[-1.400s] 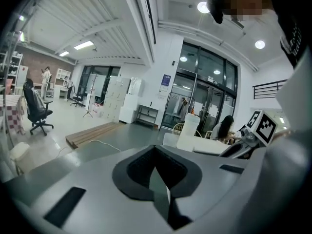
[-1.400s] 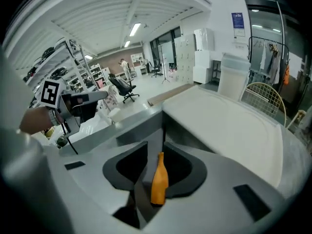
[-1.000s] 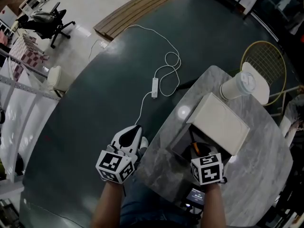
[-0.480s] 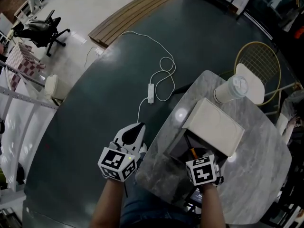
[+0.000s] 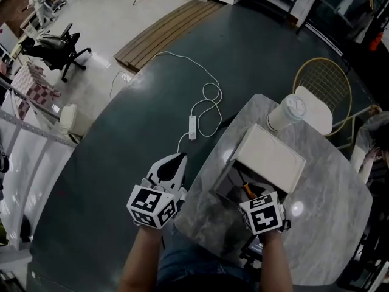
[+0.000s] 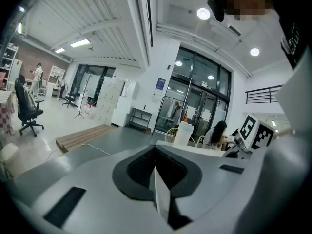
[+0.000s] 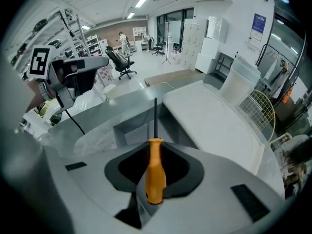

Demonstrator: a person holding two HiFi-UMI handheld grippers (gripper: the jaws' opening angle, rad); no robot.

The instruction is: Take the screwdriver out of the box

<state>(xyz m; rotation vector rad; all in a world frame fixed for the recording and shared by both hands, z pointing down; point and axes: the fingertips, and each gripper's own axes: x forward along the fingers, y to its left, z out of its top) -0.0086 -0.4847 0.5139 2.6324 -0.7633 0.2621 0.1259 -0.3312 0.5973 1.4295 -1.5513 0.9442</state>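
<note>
Marble table (image 5: 328,224), near edge: right gripper (image 5: 250,193) jaws closing on the orange-handled screwdriver (image 7: 155,174) over the box (image 5: 270,157); left gripper (image 5: 173,165) jaws together, empty.

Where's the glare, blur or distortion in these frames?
Head view: dim overall, bright glare spots on the marble table, edges bowed. Left gripper view: heavy fisheye, black corners, ceiling lights blown out. Right gripper view: screwdriver sharp, corners dark, straight lines curved.

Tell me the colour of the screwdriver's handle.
Orange. The handle of the screwdriver shows best in the right gripper view.
</note>
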